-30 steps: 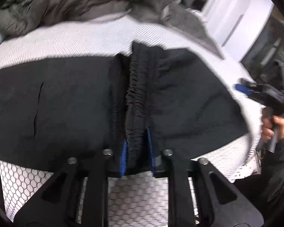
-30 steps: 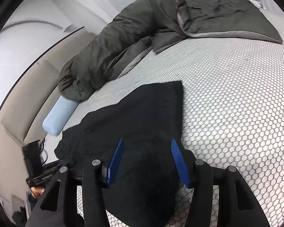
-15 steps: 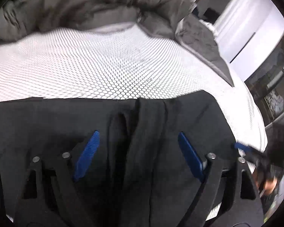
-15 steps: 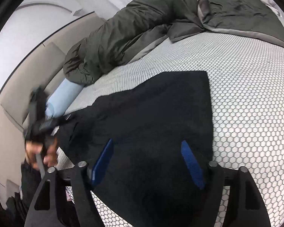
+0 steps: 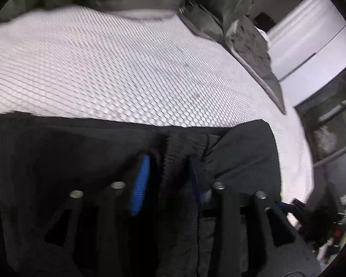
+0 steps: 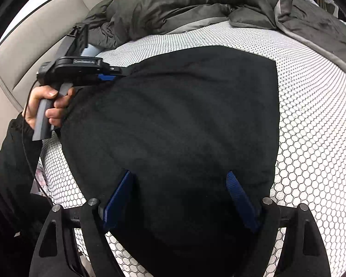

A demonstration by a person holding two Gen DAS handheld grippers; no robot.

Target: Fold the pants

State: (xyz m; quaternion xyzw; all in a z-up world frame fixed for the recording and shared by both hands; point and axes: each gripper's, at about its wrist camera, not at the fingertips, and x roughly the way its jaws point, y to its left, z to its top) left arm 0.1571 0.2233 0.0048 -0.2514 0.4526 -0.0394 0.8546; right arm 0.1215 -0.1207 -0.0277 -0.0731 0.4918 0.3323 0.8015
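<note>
Person: at the far left of the right wrist view a bare hand [image 6: 49,106] in a dark sleeve [image 6: 16,157] grips a grey handle [image 6: 42,121], with a thin black cable running down beside it.

Left tongs: seen from the side [image 6: 108,76], reaching onto the left edge of the pants. In their own view [image 5: 168,180] the blue pads [image 5: 140,182] sit close either side of the bunched waistband ridge. The jaws have just been closing with that fabric between them. The picture is blurred, so I cannot tell whether the pads already press on it.

Writing: a raised line of lettering runs along the top of the left tongs' black body [image 6: 85,61], too small to read.

Pants: black pants [image 6: 173,120] lie folded flat on the bed, taking up the middle of the right wrist view. The gathered waistband [image 5: 177,152] runs away from the left tongs towards the far edge of the cloth.

Right tongs: released [image 6: 177,196], blue pads [image 6: 240,198] spread wide over the near end of the pants. They have just been opening. The fabric lies under and between them and neither pad pinches it.

Bed: a white cover with a honeycomb print [image 6: 316,138] shows bare to the right of the pants and beyond them.

Duvet: a dark grey-green duvet [image 6: 184,4] lies heaped along the far side of the bed, apart from the pants.

Headboard: beige padded panel [image 6: 27,46] at upper left, behind the left tongs.
</note>
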